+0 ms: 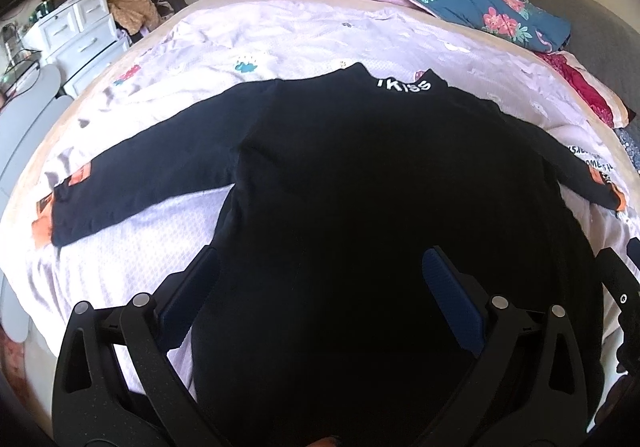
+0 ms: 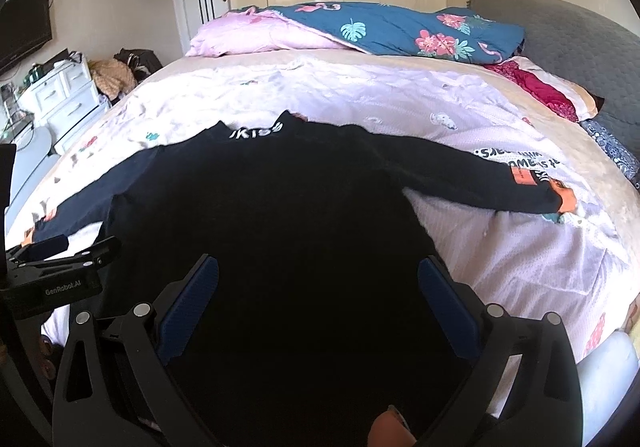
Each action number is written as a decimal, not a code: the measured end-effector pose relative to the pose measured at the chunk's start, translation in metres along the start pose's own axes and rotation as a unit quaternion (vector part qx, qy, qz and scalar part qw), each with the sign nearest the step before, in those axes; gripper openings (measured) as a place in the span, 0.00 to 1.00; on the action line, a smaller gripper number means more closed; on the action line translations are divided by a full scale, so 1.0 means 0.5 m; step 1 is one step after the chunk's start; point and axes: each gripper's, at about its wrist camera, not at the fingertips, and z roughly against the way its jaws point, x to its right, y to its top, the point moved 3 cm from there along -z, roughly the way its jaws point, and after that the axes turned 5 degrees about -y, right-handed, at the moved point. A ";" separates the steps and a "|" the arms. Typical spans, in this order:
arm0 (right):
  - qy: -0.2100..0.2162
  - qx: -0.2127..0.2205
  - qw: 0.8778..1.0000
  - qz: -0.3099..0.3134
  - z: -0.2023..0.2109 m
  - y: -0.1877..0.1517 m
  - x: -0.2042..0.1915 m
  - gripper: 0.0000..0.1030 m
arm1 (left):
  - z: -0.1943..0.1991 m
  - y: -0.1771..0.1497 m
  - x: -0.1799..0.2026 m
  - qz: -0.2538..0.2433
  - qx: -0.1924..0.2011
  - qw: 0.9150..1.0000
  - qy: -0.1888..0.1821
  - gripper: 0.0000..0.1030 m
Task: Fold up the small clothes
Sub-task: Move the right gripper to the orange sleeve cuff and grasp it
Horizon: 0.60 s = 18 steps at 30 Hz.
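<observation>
A black long-sleeved top (image 1: 360, 175) lies flat on the bed, sleeves spread to both sides, white "KISS" lettering (image 1: 404, 85) on its collar at the far end. It also shows in the right wrist view (image 2: 288, 215). My left gripper (image 1: 320, 279) is open above the top's near left part, its blue pads (image 1: 448, 287) wide apart and empty. My right gripper (image 2: 318, 287) is open above the top's near right part, also empty. The left gripper shows at the left edge of the right wrist view (image 2: 60, 263). The top's hem is hidden below both grippers.
The bed has a pale lilac printed cover (image 2: 400, 95). A folded pink and blue floral quilt (image 2: 380, 27) lies at the far edge. A red pillow (image 2: 540, 87) and grey headboard (image 2: 580, 47) are at right. White drawers (image 1: 76, 31) stand at left.
</observation>
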 end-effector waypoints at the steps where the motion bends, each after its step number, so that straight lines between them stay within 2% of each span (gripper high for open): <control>1: -0.002 0.000 1.000 -0.003 -0.004 0.006 0.004 0.96 | -0.003 0.007 0.002 0.001 0.001 1.000 -0.003 0.92; 18: -0.043 -0.002 0.997 -0.065 -0.085 0.127 0.070 0.96 | -0.071 0.112 0.065 0.000 -0.016 0.999 -0.042 0.92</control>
